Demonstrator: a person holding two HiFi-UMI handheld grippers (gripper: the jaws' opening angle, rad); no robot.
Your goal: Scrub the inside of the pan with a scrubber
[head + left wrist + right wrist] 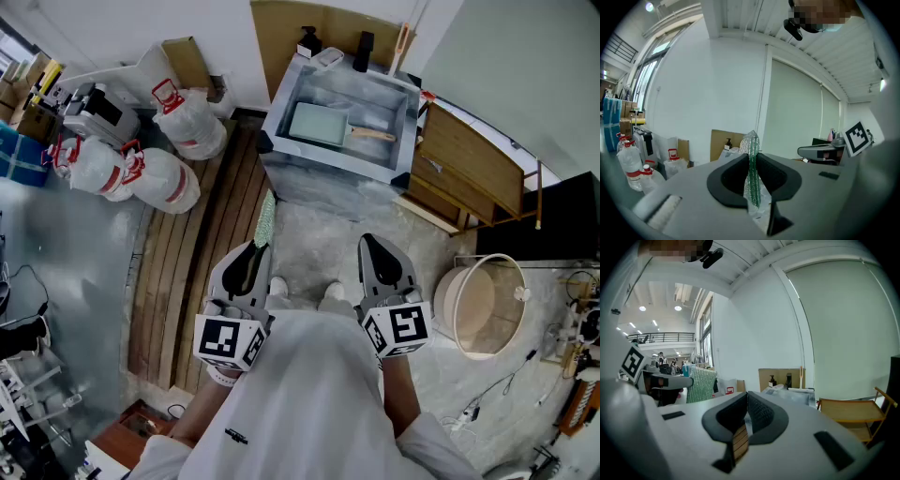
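Looks like the approach step: the left hand-held gripper (256,249) pinches the scrubber (265,217), and the right hand-held gripper (371,246) is closed on nothing. The pan (319,124) sits in the sink (281,101), well ahead. Next, I'd guess: step closer and lower the scrubber into it.

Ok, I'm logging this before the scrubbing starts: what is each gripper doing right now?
The left gripper is closed on the scrubber.
The right gripper is shut, with nothing between its jaws.
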